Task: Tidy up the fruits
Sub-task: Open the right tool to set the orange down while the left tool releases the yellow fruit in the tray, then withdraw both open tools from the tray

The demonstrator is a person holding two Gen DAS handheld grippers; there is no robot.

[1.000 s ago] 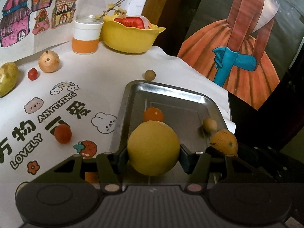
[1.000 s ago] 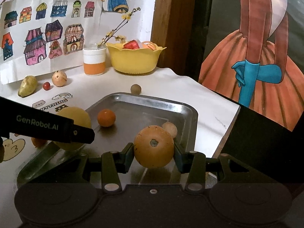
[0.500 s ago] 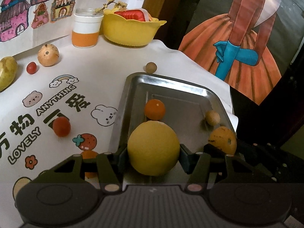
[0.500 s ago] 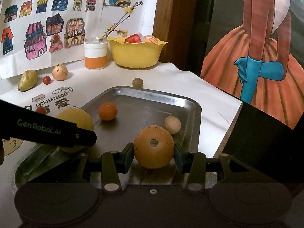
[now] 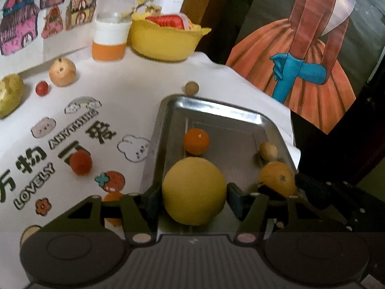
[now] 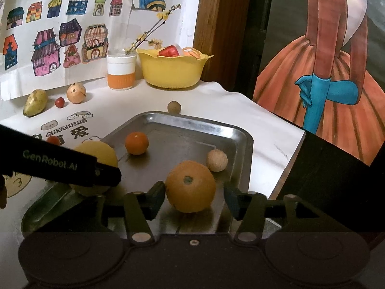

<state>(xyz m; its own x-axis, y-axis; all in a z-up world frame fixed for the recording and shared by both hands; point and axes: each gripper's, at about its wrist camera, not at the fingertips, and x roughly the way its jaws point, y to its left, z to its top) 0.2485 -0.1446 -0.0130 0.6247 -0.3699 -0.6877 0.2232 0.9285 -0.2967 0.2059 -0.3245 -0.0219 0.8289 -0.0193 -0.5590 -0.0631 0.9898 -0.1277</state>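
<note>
A steel tray [image 6: 240,134] lies on the white printed cloth. My right gripper [image 6: 195,195] is open around a large orange [image 6: 190,186] that rests on the tray's near right part; a gap shows beside its right finger. My left gripper [image 5: 193,198] is shut on a big yellow round fruit [image 5: 194,191], held low over the tray's near left side [image 5: 154,149]. In the right wrist view the same yellow fruit [image 6: 96,159] sits partly behind the left gripper's black body. A small orange [image 6: 136,142] and a beige ball [image 6: 217,160] also lie in the tray.
A yellow bowl [image 6: 172,72] and an orange-and-white cup [image 6: 121,72] stand at the back. On the cloth lie a yellow-green pear [image 6: 35,102], a small red fruit [image 6: 59,102], a tan round fruit [image 6: 76,93], a brown ball [image 6: 174,106] and a red fruit [image 5: 81,162]. The table drops off right of the tray.
The right gripper's fingers have spread and let go of the large orange, which now sits on the tray. Both grippers came lower over the tray; the left still holds the yellow fruit.
</note>
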